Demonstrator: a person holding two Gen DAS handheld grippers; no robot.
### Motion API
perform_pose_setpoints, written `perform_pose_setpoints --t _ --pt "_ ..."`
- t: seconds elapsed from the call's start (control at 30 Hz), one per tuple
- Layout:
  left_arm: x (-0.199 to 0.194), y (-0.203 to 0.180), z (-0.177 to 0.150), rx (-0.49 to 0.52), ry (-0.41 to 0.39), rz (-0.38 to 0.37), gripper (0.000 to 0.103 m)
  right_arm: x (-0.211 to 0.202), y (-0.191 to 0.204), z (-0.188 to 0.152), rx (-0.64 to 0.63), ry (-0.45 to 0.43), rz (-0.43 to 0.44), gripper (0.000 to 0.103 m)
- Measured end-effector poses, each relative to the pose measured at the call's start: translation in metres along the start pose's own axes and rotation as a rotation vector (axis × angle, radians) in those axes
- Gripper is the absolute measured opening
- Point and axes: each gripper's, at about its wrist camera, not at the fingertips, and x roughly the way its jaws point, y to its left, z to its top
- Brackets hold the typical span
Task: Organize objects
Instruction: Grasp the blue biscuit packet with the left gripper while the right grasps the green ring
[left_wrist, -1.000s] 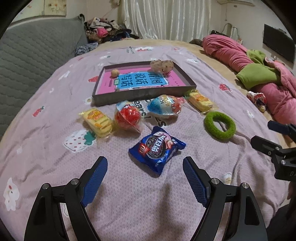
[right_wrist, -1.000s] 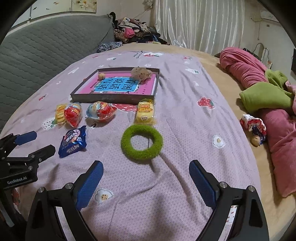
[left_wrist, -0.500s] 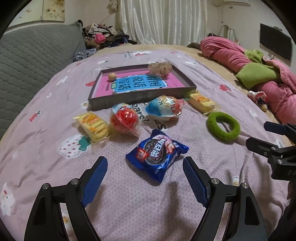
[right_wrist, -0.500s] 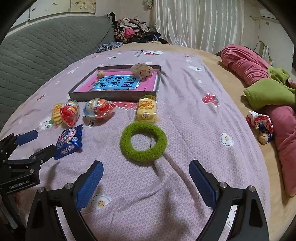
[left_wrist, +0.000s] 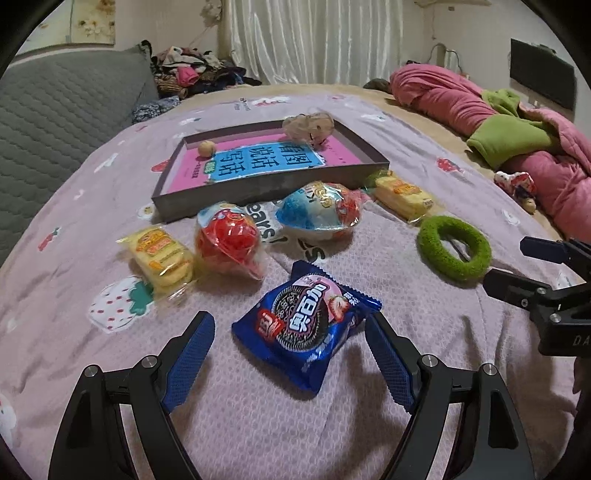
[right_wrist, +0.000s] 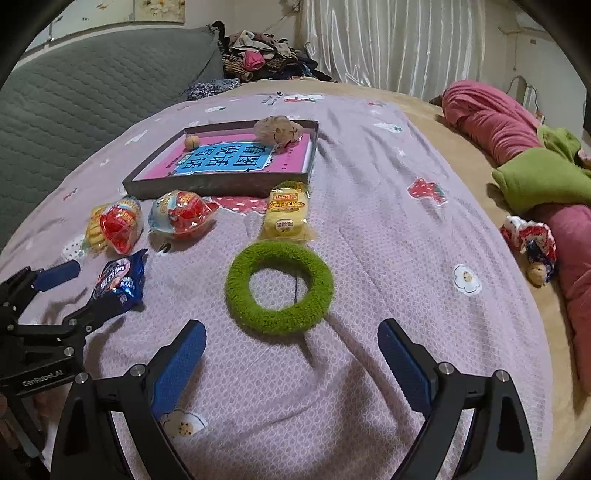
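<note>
A blue cookie packet (left_wrist: 304, 325) lies on the pink bedspread, between the open fingers of my left gripper (left_wrist: 290, 352); touching cannot be told. A fuzzy green ring (right_wrist: 279, 286) lies just ahead of my open, empty right gripper (right_wrist: 290, 356). Behind them lie a red wrapped egg toy (left_wrist: 229, 240), a blue wrapped egg toy (left_wrist: 319, 212) and two yellow snack packs (left_wrist: 162, 258) (left_wrist: 402, 194). A shallow grey box (left_wrist: 273, 184) with a pink book holds a small ball (left_wrist: 206, 148) and a plush lump (left_wrist: 308, 125).
A grey quilted headboard (right_wrist: 92, 96) runs along the left. A pink and green blanket roll (right_wrist: 532, 155) and a small doll (right_wrist: 532, 243) lie at the right bed edge. Clothes (right_wrist: 258, 59) are piled at the back by the curtain.
Both grippers have moved forward and lower. The blue packet now sits between the left fingers, and the green ring is closer to the right gripper. Both stay open.
</note>
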Motion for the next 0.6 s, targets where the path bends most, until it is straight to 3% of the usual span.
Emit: perform_pose_setpoints --t 0.6 --pt "0.027 0.005 0.004 -0.039 0.015 -0.084 0.084 0.027 0.002 0.013 -0.01 0.037 0.008 0.094"
